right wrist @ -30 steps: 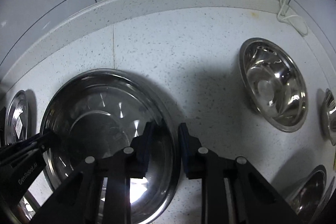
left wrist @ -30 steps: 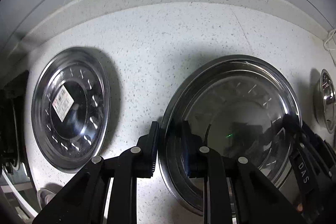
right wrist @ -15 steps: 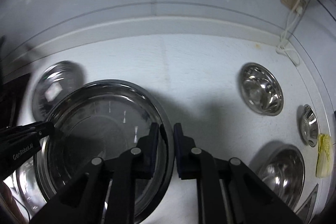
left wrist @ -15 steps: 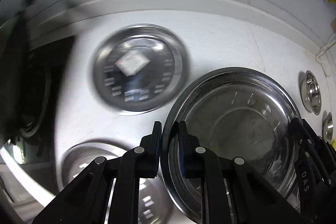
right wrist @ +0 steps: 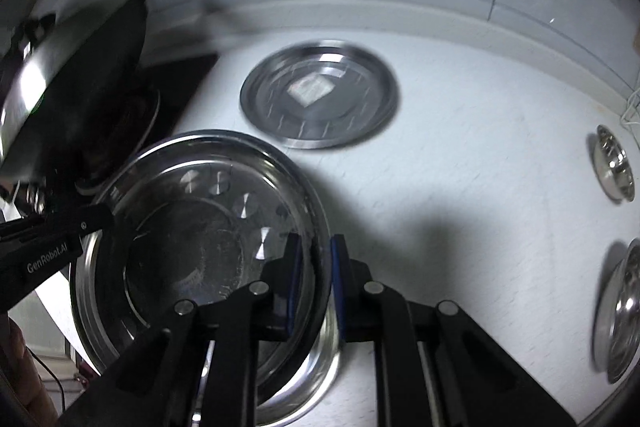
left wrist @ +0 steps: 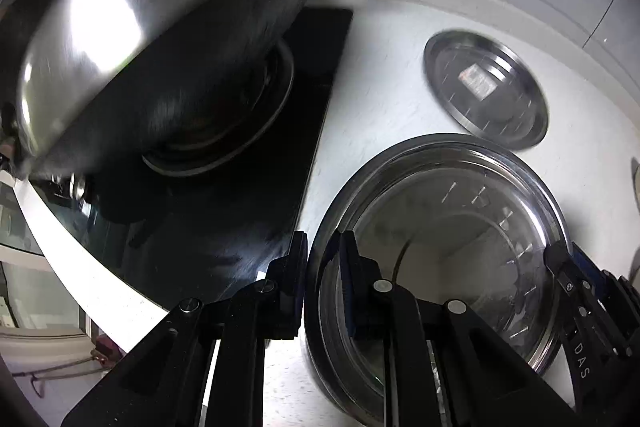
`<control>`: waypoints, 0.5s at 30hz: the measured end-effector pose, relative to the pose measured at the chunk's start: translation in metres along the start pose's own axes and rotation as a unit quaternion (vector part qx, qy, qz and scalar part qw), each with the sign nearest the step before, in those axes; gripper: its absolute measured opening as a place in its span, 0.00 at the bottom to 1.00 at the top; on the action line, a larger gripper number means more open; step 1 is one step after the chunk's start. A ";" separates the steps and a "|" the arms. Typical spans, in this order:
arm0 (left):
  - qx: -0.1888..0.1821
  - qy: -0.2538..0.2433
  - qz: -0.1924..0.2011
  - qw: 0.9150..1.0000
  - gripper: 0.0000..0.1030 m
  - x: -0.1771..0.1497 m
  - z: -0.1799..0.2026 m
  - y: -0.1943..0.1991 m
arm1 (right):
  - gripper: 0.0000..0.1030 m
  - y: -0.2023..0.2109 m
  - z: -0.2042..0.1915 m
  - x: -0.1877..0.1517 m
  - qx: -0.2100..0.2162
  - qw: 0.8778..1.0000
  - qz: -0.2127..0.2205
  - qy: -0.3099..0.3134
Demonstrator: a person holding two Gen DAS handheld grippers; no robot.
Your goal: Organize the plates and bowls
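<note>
A large steel bowl [left wrist: 448, 227] is held between both grippers above the white counter. My left gripper [left wrist: 323, 267] is shut on its left rim. My right gripper [right wrist: 316, 267] is shut on its right rim; the bowl also shows in the right wrist view [right wrist: 192, 227]. A flat steel plate with a label [left wrist: 486, 87] lies on the counter beyond the bowl, and it also shows in the right wrist view [right wrist: 320, 93].
A black glass stovetop [left wrist: 248, 219] with a large steel wok [left wrist: 152, 27] on its burner is at the left. Small steel bowls [right wrist: 614, 167] [right wrist: 624, 311] lie on the counter at the right. A tiled wall runs behind.
Both grippers have lifted the large bowl and swung it left toward the stovetop. The wok and stove have come into view; the labelled plate now lies to the right.
</note>
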State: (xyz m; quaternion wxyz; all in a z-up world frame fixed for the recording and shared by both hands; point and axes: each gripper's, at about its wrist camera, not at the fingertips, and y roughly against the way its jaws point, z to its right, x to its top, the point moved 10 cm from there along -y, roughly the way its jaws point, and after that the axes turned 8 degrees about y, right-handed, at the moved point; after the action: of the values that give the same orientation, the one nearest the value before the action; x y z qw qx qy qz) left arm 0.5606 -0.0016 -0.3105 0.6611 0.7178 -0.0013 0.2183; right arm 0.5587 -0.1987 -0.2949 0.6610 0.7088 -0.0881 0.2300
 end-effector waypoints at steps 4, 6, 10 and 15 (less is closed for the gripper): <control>-0.001 -0.011 -0.022 1.000 0.12 -0.016 0.000 -0.020 | 0.13 -0.017 -0.004 -0.017 0.003 1.000 -0.029 -0.003; 0.001 -0.014 -0.031 0.999 0.08 -0.024 -0.003 -0.029 | 0.13 -0.023 -0.005 -0.024 0.008 0.999 -0.041 -0.004; 0.011 -0.034 -0.023 0.999 0.08 -0.021 0.000 -0.030 | 0.16 -0.028 -0.007 -0.037 0.023 0.997 -0.071 -0.010; 0.006 -0.004 -0.002 1.000 0.09 0.000 -0.010 0.003 | 0.18 -0.004 0.008 -0.029 0.032 0.997 -0.061 -0.031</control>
State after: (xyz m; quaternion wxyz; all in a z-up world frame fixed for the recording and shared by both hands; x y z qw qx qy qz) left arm 0.5571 0.0073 -0.3072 0.6570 0.7229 -0.0015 0.2139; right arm 0.5365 -0.2115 -0.3121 0.6475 0.7406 -0.0580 0.1699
